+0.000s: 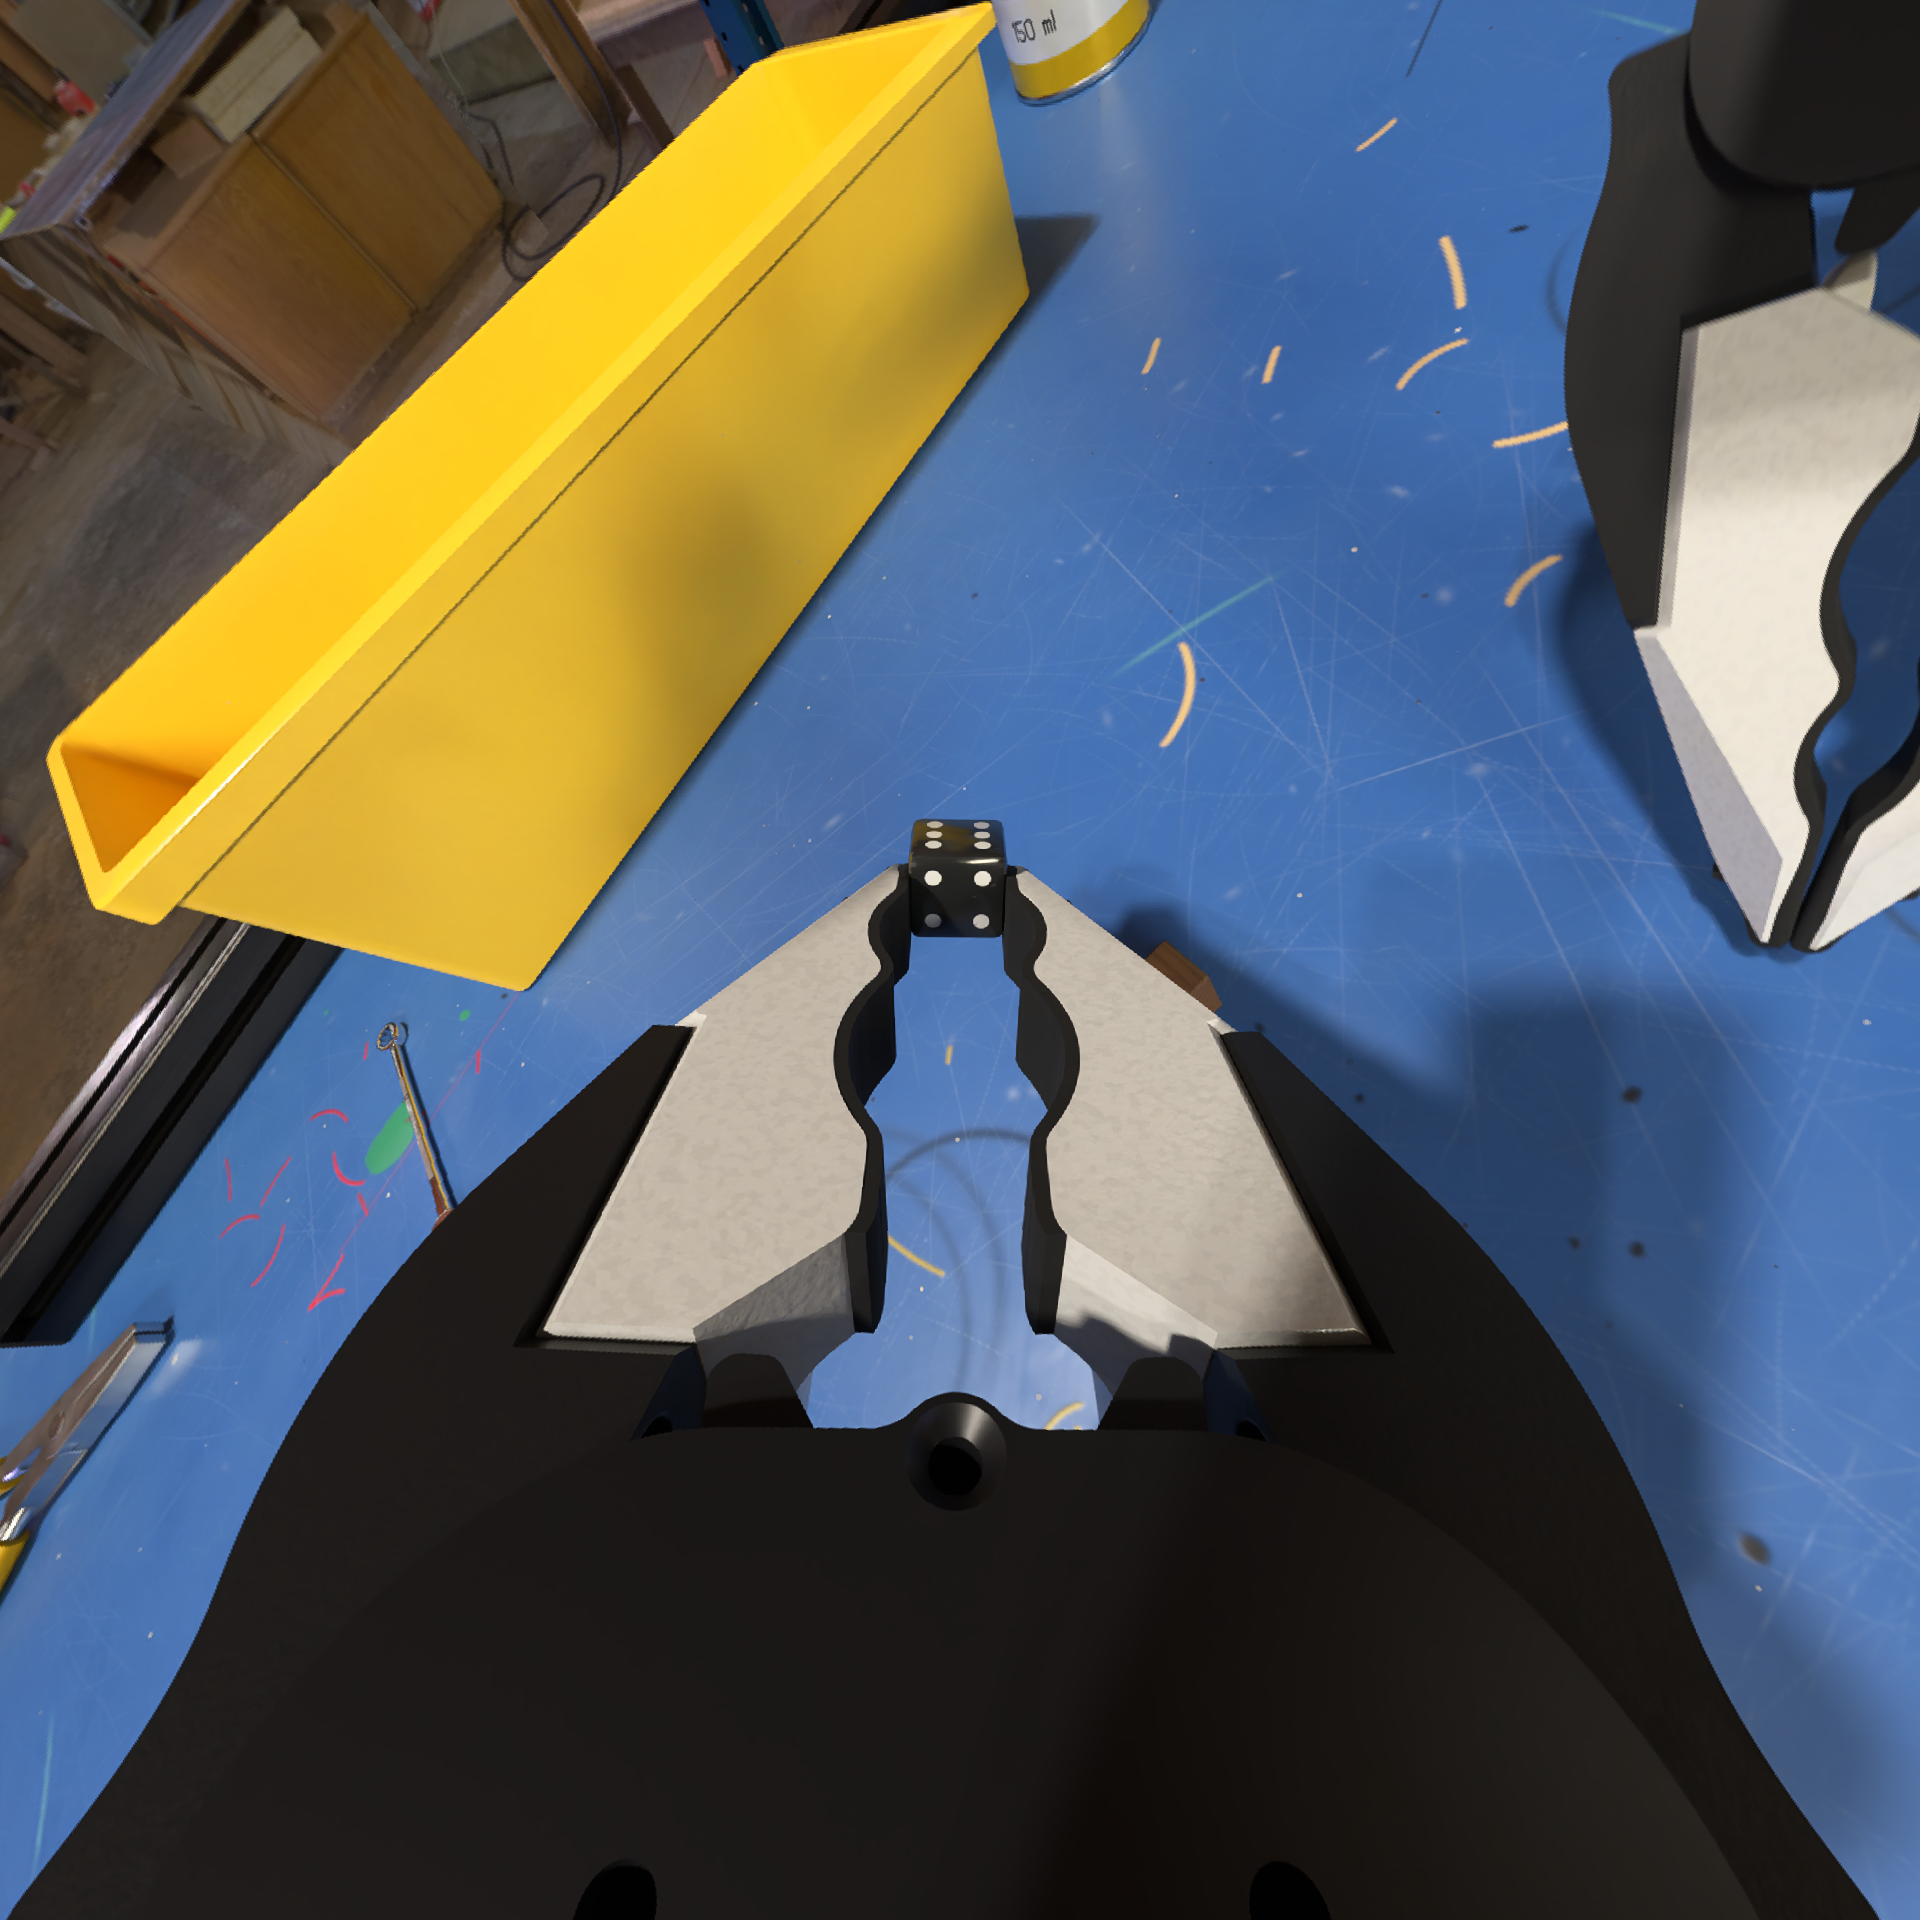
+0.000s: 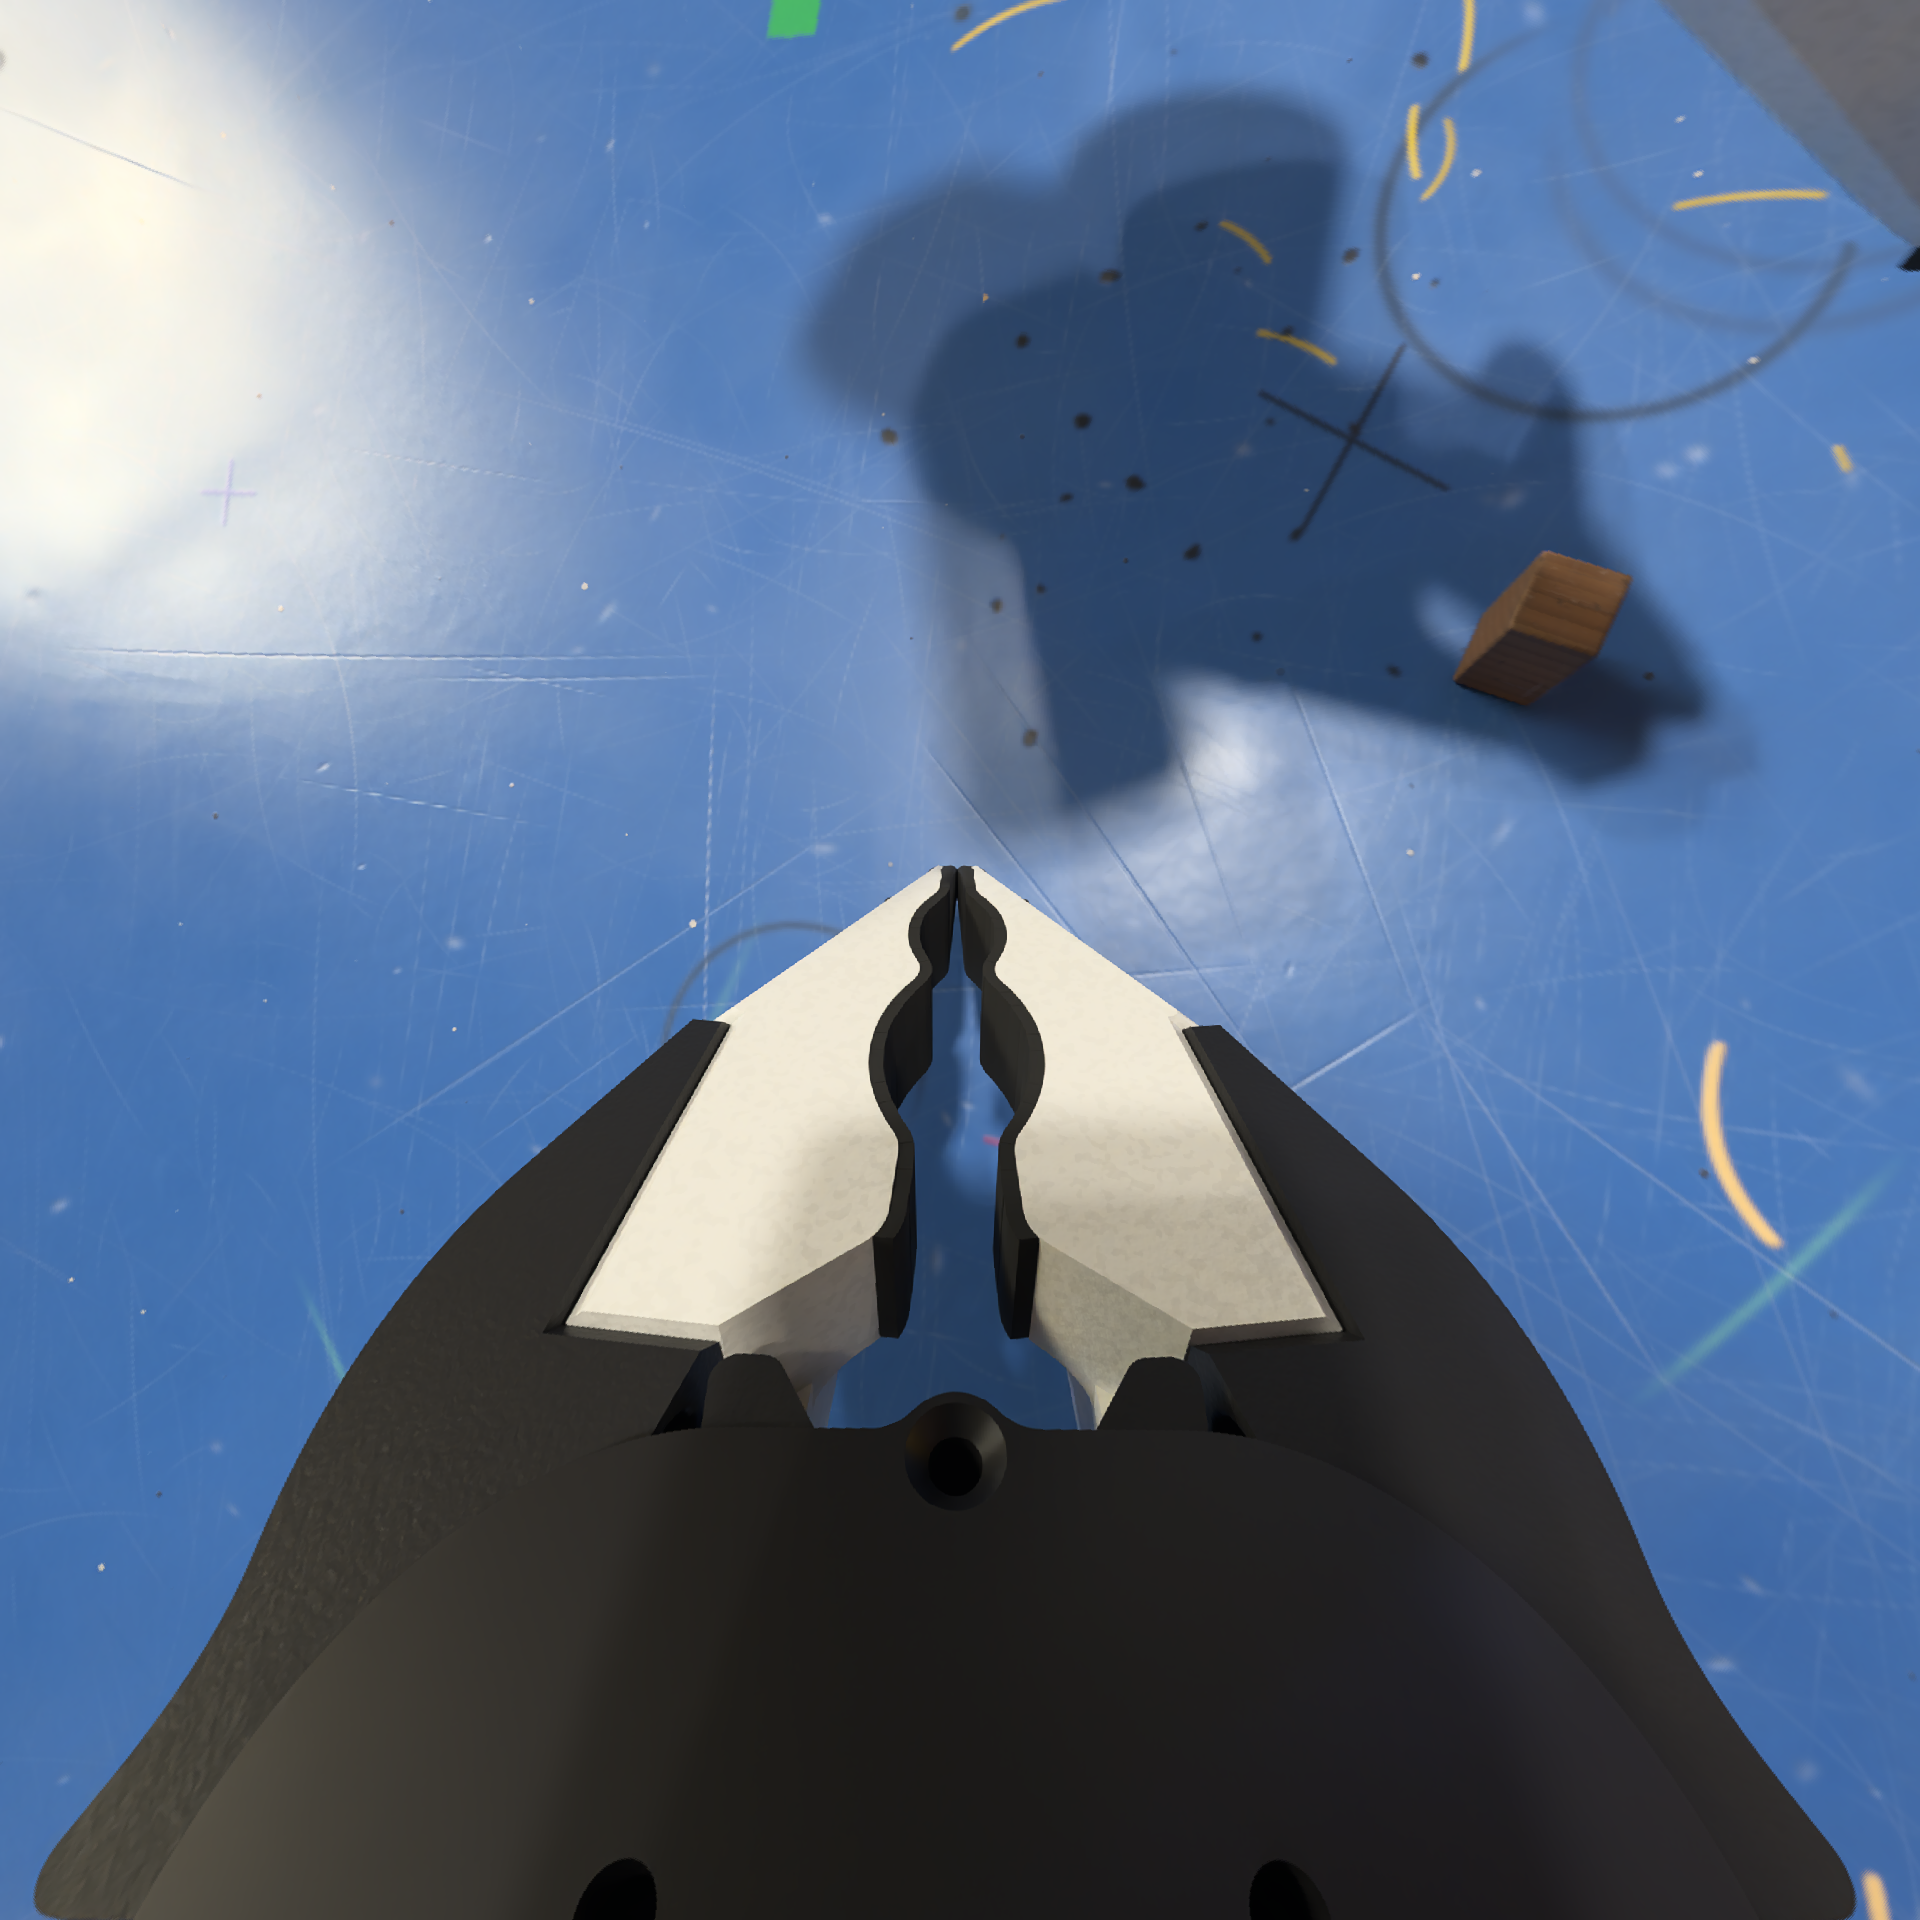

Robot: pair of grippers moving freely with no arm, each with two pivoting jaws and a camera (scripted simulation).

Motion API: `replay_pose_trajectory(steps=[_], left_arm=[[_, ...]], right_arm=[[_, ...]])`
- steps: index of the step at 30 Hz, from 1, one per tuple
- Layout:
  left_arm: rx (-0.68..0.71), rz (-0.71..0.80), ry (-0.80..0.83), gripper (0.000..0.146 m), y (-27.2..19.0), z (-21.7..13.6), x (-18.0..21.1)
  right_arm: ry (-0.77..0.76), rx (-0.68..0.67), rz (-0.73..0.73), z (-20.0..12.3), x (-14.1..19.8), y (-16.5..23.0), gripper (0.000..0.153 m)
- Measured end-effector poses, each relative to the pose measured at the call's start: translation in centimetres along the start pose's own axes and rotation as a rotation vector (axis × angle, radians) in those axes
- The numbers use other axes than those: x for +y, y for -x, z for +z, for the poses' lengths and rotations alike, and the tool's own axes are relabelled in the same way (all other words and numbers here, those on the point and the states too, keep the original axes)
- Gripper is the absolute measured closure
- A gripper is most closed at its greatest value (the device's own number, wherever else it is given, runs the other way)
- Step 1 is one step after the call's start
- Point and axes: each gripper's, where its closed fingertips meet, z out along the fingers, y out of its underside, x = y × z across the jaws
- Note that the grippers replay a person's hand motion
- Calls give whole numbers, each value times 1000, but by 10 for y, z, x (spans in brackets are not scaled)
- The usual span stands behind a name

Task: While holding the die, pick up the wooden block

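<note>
- The die (image 1: 957, 878) is pinched at the very tips of the left gripper (image 1: 957, 896), above the blue table (image 1: 1299, 623); only the ends of the fingers are on it.
- The right gripper (image 2: 956, 873) is clenched on nothing — its tips meet, with no gap for a block.
- The wooden block (image 2: 1543, 628) lies on the table ahead and to the right of the right gripper, well apart from it, in shadow. In the left wrist view only a brown corner (image 1: 1179, 966) is seen, just beside the left gripper's right finger.
- Risk: with so shallow a hold, the die could probably be squeezed out or dropped if the left gripper is jolted or its grip eased.
- Risk: if the right gripper is brought down without being spread first, the block would likely be pushed or tipped, not grasped.
- Risk: the block sits close under the left gripper, so the two grippers could be knocked together on the approach — and the die lost.
- A long yellow bin (image 1: 582, 499) stands to the left, with a can (image 1: 1075, 42) beyond its far end; neither is in the way.
- Between the right gripper and the block nothing but marked table is seen.
</note>
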Motion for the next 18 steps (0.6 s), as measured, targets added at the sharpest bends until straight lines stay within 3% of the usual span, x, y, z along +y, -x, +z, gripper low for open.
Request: replay_pose_trajectory(steps=[18], left_arm=[[6,3,7,130,-1,2,1]], right_arm=[[30,-16,29,-9,23,1,153]])
